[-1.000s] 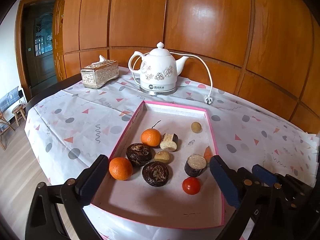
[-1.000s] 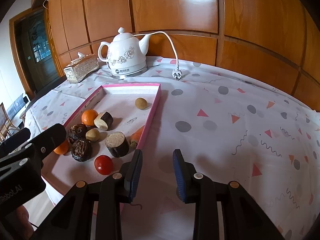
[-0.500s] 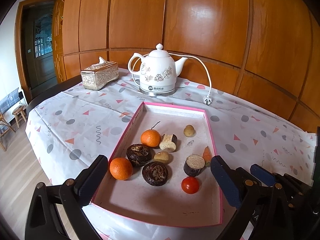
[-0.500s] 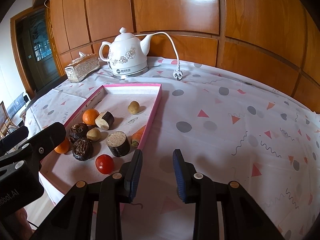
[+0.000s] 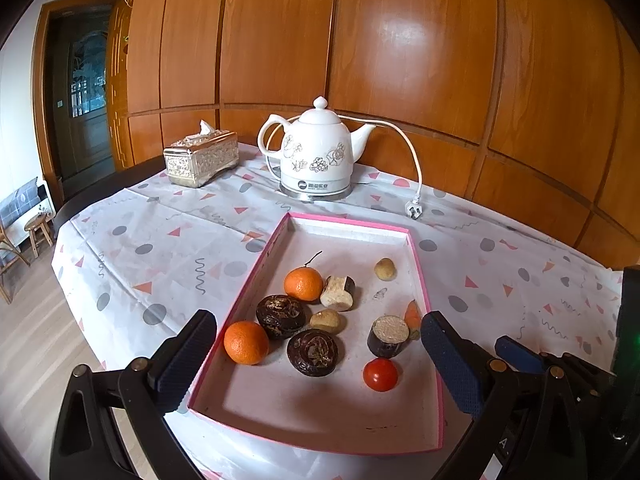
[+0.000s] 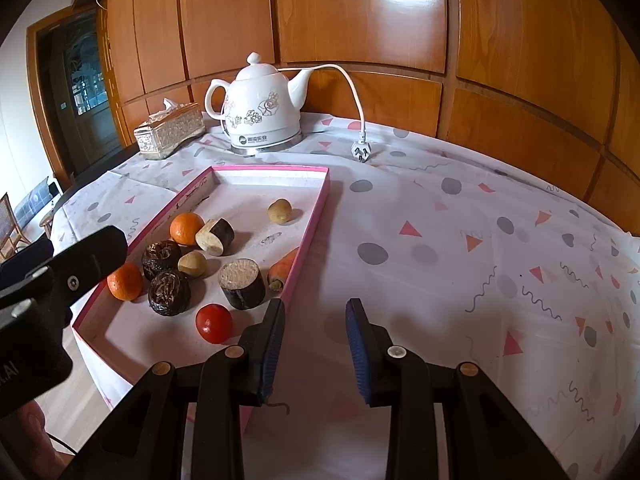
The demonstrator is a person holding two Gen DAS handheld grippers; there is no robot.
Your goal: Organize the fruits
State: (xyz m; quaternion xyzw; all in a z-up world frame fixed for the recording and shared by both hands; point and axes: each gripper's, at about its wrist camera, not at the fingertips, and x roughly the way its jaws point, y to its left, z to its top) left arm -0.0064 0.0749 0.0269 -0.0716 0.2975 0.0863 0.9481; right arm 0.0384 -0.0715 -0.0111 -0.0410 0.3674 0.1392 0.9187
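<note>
Holding the left tongs (image 5: 318, 364) spread wide and empty above the near end of the pink-rimmed tray (image 5: 425, 298), we are looking down at the produce lying on its white floor. The right tongs (image 6: 315, 346) are hovering over the patterned cloth of the desk (image 6: 460, 248) just right of the tray, parted about halfway and gripping nothing. In the tray's near half we are seeing one orange (image 5: 245, 342) against the left wall, a second orange (image 5: 303, 283) farther in, two dark wrinkled fruits (image 5: 281, 316) between and beside them, a small pale lump (image 5: 326, 320), and a cut dark-skinned piece (image 5: 339, 293) touching the far orange. A second cut dark-skinned piece (image 5: 387, 336) is lying near the right wall with a carrot (image 5: 412, 314) just beside it, and a red tomato (image 5: 380, 374) is sitting nearest us. A small brownish fruit (image 5: 385, 269) is lying apart, farther up the tray. Beyond the tray we are seeing a white kettle (image 5: 316, 152) with its unplugged cord (image 5: 414, 210) and, to the left, a silver tissue box (image 5: 200, 158).
</note>
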